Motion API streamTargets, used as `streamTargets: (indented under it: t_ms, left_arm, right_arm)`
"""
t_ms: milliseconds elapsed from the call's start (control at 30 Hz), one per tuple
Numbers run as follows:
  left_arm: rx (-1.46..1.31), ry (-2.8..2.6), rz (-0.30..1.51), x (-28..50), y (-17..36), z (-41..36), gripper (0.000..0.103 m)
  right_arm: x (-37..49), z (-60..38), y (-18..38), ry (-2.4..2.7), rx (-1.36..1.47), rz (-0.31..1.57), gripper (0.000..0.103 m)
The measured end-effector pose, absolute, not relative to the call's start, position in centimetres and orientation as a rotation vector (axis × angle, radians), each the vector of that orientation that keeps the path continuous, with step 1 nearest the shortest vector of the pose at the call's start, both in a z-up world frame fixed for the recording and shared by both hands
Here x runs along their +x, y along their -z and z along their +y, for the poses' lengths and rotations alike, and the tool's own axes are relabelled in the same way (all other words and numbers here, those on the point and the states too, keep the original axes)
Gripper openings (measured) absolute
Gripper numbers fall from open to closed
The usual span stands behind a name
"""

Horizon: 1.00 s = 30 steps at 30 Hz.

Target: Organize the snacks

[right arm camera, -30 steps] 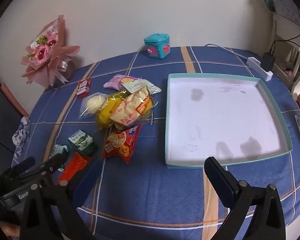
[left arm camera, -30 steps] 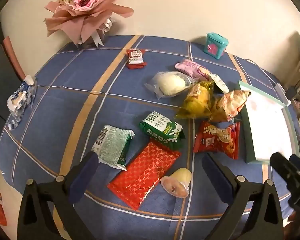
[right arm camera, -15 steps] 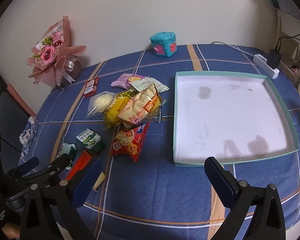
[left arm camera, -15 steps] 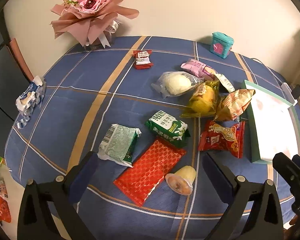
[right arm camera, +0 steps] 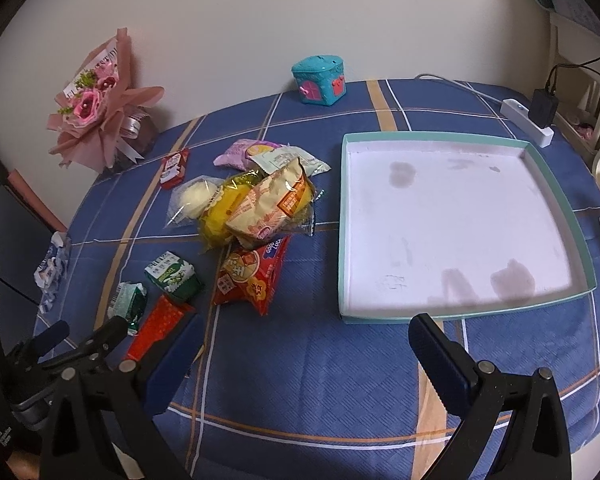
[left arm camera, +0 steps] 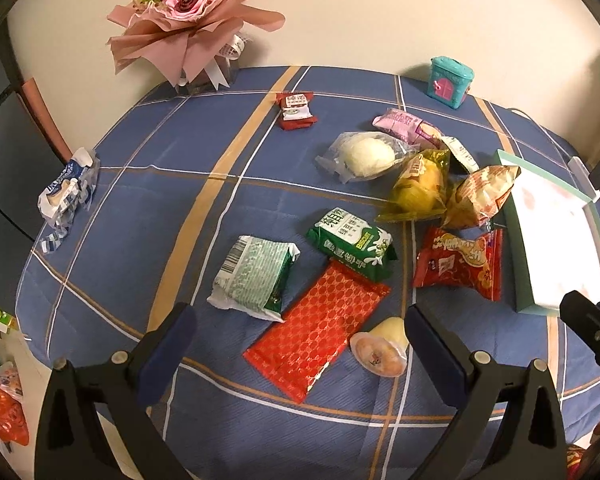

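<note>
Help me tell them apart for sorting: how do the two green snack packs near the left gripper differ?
The green biscuit pack is dark green with bold white lettering; the pale green pack is whitish with a barcode facing up. The biscuit pack overlaps the flat red packet; the pale one lies beside it. Both lie sealed on the blue tablecloth.

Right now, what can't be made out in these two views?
- Jelly cup: right wrist view, hidden behind the right gripper finger.
- Green biscuit pack print: both views, too small.
- Tray: left wrist view, far side cut by the frame edge.
- Orange bag: left wrist view, cut off.
</note>
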<state>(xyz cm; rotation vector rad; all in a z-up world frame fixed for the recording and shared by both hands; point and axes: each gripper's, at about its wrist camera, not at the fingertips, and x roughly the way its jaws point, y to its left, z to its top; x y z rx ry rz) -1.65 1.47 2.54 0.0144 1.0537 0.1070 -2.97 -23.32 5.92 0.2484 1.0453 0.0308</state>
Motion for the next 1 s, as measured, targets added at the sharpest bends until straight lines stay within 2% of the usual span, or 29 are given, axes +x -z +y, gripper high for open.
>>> streamTargets:
  t_ms: [1000]
  left_arm:
    - [-0.011, -0.093, 1.034, -2.34, -2.51, 2.50, 0.103]
  right_arm:
    - [-2.78, -22.33, -6.31, -0.026, 0.203, 1.052, 0.103]
